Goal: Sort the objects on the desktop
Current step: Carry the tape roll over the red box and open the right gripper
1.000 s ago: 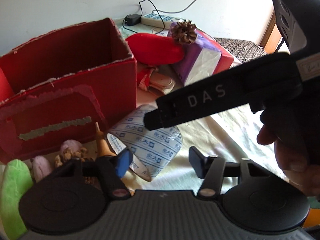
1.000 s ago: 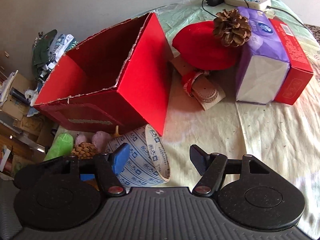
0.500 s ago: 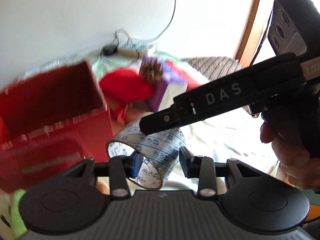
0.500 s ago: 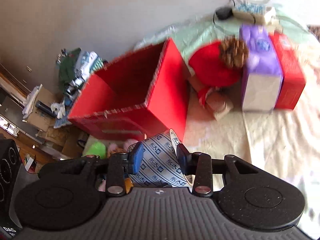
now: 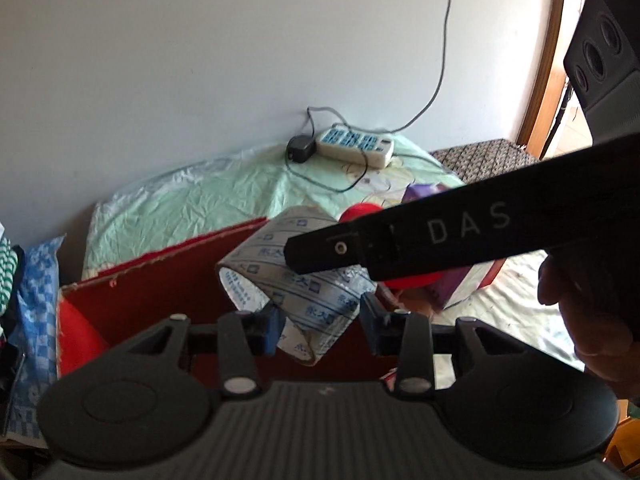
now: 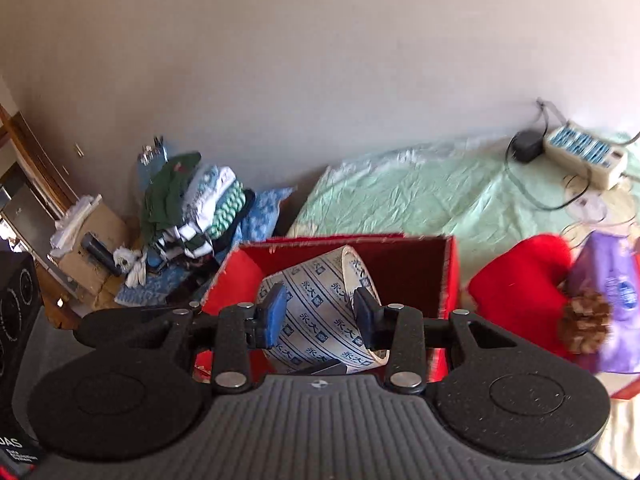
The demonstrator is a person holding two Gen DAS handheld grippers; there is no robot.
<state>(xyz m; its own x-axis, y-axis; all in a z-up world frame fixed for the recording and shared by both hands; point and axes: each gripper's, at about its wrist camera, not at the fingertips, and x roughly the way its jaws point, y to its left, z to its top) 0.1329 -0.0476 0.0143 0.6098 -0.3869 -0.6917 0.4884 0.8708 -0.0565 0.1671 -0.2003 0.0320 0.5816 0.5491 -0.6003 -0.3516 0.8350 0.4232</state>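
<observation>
Status: a tape roll [image 6: 320, 312] is held up over the open red box [image 6: 400, 256]; in the right wrist view it sits at frame centre with the box's rim and dark inner wall behind it. It is not yet released, so this item is judged mid-transfer, with drop-off as the step in hand.

Right gripper [image 6: 320, 316]: closed on the tape roll. The blue pad presses the printed outer face at left and the dark pad meets the roll's edge at right; the roll is tilted, its hollow end toward upper right.

Left gripper [image 5: 320, 326]: also closed on the same roll [image 5: 296, 292], which lies between the pads at lower centre of the left wrist view, its open end turned to the left. The right tool's black bar crosses the frame from the right, over the roll's upper part, so contact there is partly hidden.

Left to sort, as judged: a red cushion [image 6: 520, 280], a pine cone [image 6: 586, 320] and a purple pack [image 6: 612, 292] are seen at right of the box on the green cloth [image 6: 400, 200]. A power strip [image 6: 584, 152] lies at upper right near the wall. The box floor is hidden, so its contents cannot be told.
</observation>
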